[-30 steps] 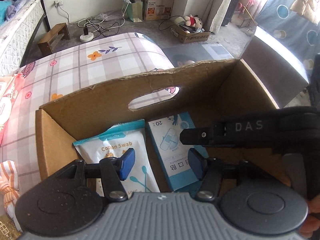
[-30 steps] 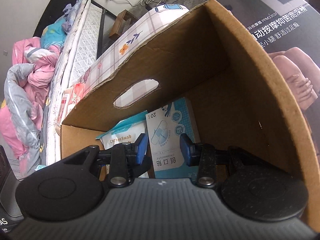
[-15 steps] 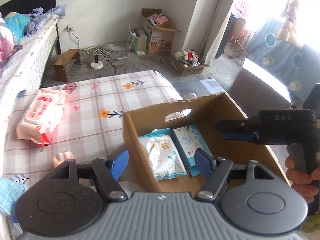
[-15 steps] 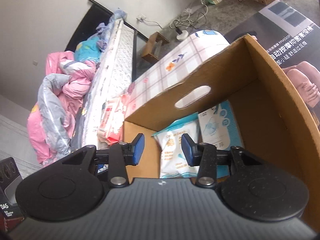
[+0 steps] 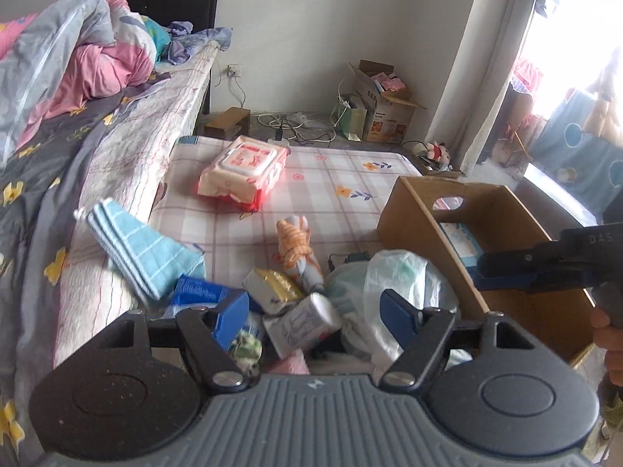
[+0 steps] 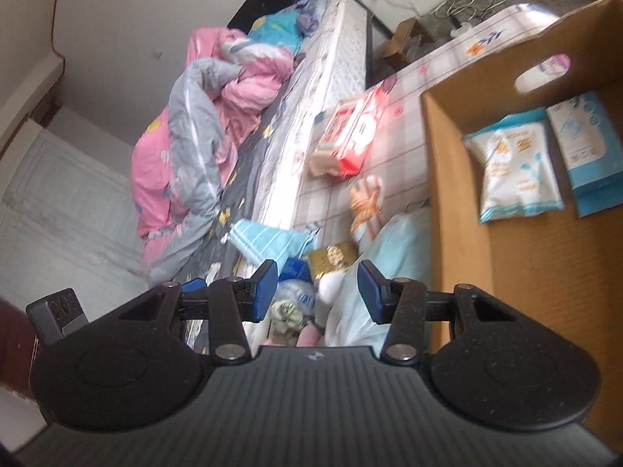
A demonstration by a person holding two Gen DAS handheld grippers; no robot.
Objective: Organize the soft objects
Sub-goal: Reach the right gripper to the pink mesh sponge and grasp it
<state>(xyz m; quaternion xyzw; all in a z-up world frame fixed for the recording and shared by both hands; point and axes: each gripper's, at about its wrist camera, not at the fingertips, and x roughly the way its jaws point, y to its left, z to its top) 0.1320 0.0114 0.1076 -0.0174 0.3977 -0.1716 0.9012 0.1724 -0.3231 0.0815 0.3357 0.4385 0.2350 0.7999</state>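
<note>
The left gripper (image 5: 314, 313) is held with its jaws spread wide and nothing between them, above a heap of small soft packs at the near edge of the checked mat (image 5: 331, 179). The right gripper (image 6: 317, 288) is likewise spread and empty; seen from the left wrist camera, it reaches over the cardboard box (image 5: 418, 229) from the right. The box stands on the right side of the mat, and inside it a cotton swab bag (image 6: 514, 167) and a blue bandage pack (image 6: 588, 151) lie flat side by side on its floor. Left of the box, in the heap, are a white plastic bag (image 5: 393, 284) touching the box wall, a gold-wrapped pack (image 5: 272, 290), a blue pack (image 5: 202, 292) and a silver-white pack (image 5: 303, 323). An orange striped cloth bundle (image 5: 296, 241) lies just beyond the heap. A folded blue striped towel (image 5: 132, 249) rests at the left against the bed edge. A pink wet-wipes pack (image 5: 243, 173) lies farther off on the mat, well apart from the heap.
</note>
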